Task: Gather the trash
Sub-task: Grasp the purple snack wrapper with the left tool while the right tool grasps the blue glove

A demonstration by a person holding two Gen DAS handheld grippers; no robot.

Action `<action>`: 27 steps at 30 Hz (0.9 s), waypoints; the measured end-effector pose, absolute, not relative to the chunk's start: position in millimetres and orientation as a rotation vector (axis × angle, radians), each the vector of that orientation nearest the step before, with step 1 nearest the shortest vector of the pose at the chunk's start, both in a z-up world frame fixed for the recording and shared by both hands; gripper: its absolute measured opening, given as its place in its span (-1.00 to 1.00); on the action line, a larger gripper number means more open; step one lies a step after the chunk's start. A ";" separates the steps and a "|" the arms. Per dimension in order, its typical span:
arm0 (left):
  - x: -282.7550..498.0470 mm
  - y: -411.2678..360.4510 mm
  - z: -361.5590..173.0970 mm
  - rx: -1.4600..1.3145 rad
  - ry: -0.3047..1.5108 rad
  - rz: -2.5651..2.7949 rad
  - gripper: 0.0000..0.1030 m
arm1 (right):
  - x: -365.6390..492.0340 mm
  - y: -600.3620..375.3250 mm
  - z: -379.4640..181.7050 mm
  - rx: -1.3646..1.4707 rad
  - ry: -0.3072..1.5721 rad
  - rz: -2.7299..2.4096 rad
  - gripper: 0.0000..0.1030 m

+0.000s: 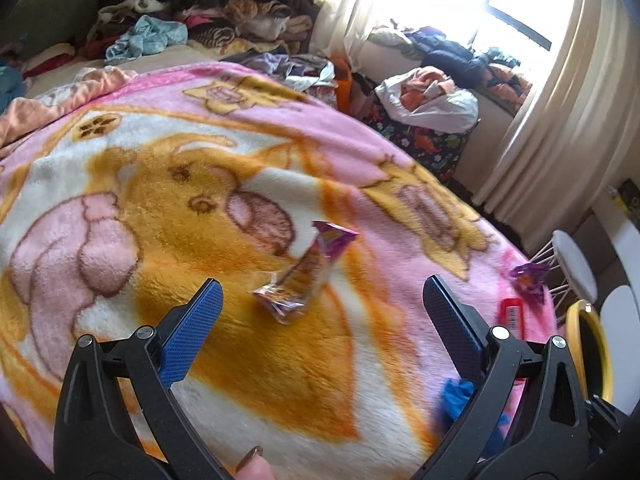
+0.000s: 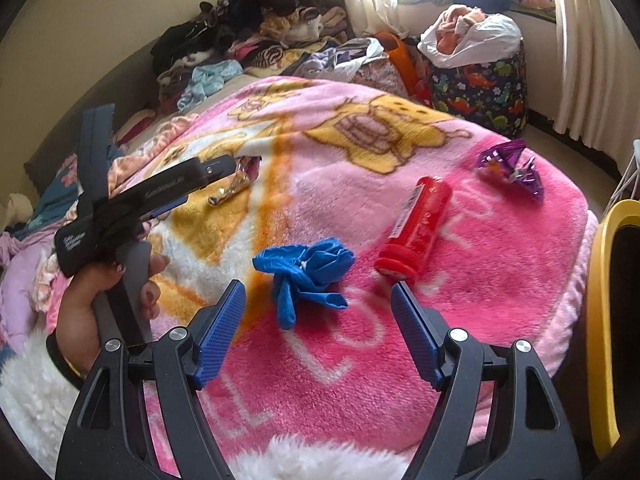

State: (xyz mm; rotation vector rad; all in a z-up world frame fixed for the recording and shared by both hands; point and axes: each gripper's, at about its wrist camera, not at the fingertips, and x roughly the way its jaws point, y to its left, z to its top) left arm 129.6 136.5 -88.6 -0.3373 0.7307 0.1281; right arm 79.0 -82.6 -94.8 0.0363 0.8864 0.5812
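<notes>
Both tongs are spread, holding nothing: left tongs [image 1: 320, 300] face a crumpled wrapper [image 1: 298, 276]; right tongs [image 2: 318, 306] face a blue glove [image 2: 306, 276].

My right hand-held gripper [image 2: 318, 300] hangs over the bed with its blue pads spread wide, nothing between them. Just ahead on the pink blanket [image 2: 460, 288] lies a crumpled blue glove [image 2: 306, 276], and beside it to the right a red tube [image 2: 416, 228] on its side. Farther off sits a purple wrapper [image 2: 512, 168]. At the left, my left hand [image 2: 100, 300] holds the left hand-held gripper [image 2: 192, 184] near a clear wrapper [image 2: 234, 182].
</notes>
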 end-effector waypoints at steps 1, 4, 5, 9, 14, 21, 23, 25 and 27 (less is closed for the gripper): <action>133.5 139.5 -91.7 -0.330 0.740 0.134 0.76 | 80.4 -80.2 -96.5 0.035 0.889 0.583 0.41; 142.3 144.5 -98.5 -0.338 0.763 0.136 0.55 | 85.9 -71.7 -101.6 0.023 0.898 0.586 0.41; 145.7 146.4 -101.1 -0.342 0.770 0.137 0.49 | 87.8 -68.3 -104.2 0.016 0.902 0.584 0.41; 154.6 149.8 -109.0 -0.349 0.792 0.133 0.36 | 95.7 -58.1 -116.4 -0.001 0.930 0.579 0.40; 161.1 149.6 -114.8 -0.343 0.809 0.137 0.13 | 102.3 -47.5 -134.0 -0.006 0.985 0.600 -0.14; 162.3 149.0 -118.1 -0.330 0.823 0.157 -0.21 | 96.2 -48.4 -133.2 0.019 0.988 0.671 -0.70; 161.1 147.8 -117.8 -0.325 0.823 0.158 -0.35 | 93.5 -51.1 -130.9 0.030 0.986 0.678 -0.70; 159.6 145.7 -117.9 -0.320 0.827 0.155 -0.53 | 91.4 -52.8 -128.4 0.039 0.982 0.683 -0.71; 157.4 143.3 -117.9 -0.315 0.829 0.149 -0.58 | 89.3 -57.4 -124.7 0.053 0.973 0.687 -0.74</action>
